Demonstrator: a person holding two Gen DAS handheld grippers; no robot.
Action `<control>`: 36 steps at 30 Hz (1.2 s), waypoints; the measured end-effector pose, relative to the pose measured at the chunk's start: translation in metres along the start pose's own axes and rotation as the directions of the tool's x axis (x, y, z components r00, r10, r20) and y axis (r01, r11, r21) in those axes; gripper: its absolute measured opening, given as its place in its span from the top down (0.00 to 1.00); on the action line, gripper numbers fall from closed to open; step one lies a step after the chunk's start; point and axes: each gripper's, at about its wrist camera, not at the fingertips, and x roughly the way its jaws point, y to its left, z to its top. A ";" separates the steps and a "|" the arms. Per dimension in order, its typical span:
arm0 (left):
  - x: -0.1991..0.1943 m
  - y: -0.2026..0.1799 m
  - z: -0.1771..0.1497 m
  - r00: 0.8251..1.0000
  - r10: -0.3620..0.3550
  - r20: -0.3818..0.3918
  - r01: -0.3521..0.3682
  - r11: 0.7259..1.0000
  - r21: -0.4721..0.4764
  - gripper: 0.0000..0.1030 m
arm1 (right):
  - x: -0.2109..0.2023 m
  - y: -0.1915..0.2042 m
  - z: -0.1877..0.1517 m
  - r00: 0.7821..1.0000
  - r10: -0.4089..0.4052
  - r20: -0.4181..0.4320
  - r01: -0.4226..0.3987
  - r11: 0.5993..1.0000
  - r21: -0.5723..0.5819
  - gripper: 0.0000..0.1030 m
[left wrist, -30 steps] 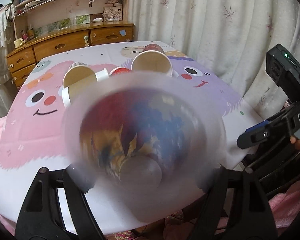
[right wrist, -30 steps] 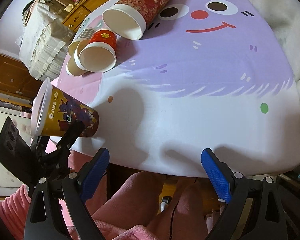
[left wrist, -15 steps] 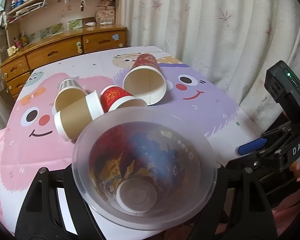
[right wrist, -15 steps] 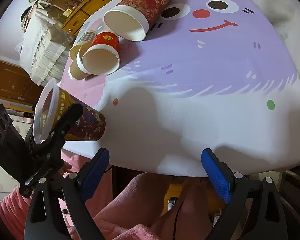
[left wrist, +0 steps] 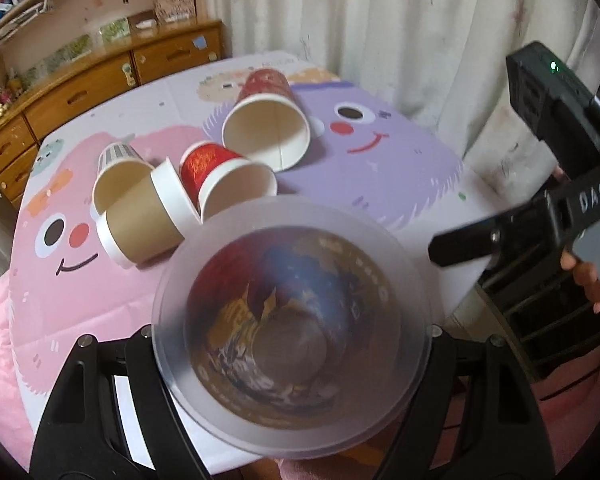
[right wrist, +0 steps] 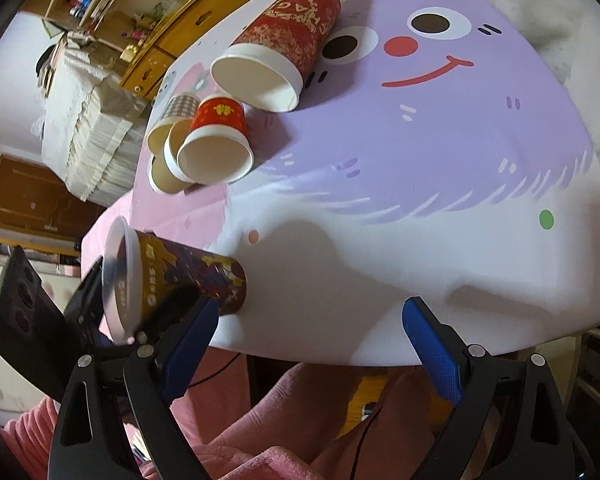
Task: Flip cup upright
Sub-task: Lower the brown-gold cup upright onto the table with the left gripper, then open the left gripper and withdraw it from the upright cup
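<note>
My left gripper (left wrist: 292, 344) is shut on a printed cup with a clear plastic rim (left wrist: 292, 320). Its mouth faces the left wrist camera and fills the lower view. In the right wrist view the same cup (right wrist: 180, 276) is tilted, its base near the table's front edge, with the left gripper (right wrist: 156, 312) around it. My right gripper (right wrist: 308, 328) is open and empty, off the front edge of the table. It also shows in the left wrist view (left wrist: 540, 220) at the right.
Several cups lie on their sides on the cartoon tablecloth (right wrist: 420, 160): a large red one (right wrist: 284, 48), a small red one (right wrist: 216, 140), a brown one (left wrist: 144, 220) and a checked one (left wrist: 118, 168). A wooden dresser (left wrist: 100, 84) and curtains (left wrist: 380, 20) stand behind.
The left gripper has carried the printed cup lower and to the right toward the table's front edge, tilting its base down onto the cloth. The right gripper stayed open in place.
</note>
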 end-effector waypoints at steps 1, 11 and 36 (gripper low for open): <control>0.001 0.000 0.000 1.000 0.000 -0.026 0.000 1.000 0.001 0.27 | -0.001 0.000 0.000 1.000 0.003 0.005 -0.003 1.000 0.009 0.08; 0.009 0.007 -0.021 0.978 -0.040 -0.204 0.048 0.998 0.033 0.25 | -0.012 -0.008 -0.014 0.998 -0.015 0.055 0.008 0.992 0.123 0.08; -0.171 0.078 0.039 0.975 0.128 -0.184 -0.177 0.942 -0.284 0.25 | -0.098 0.127 -0.045 0.974 -0.222 0.045 0.223 0.975 -0.011 0.00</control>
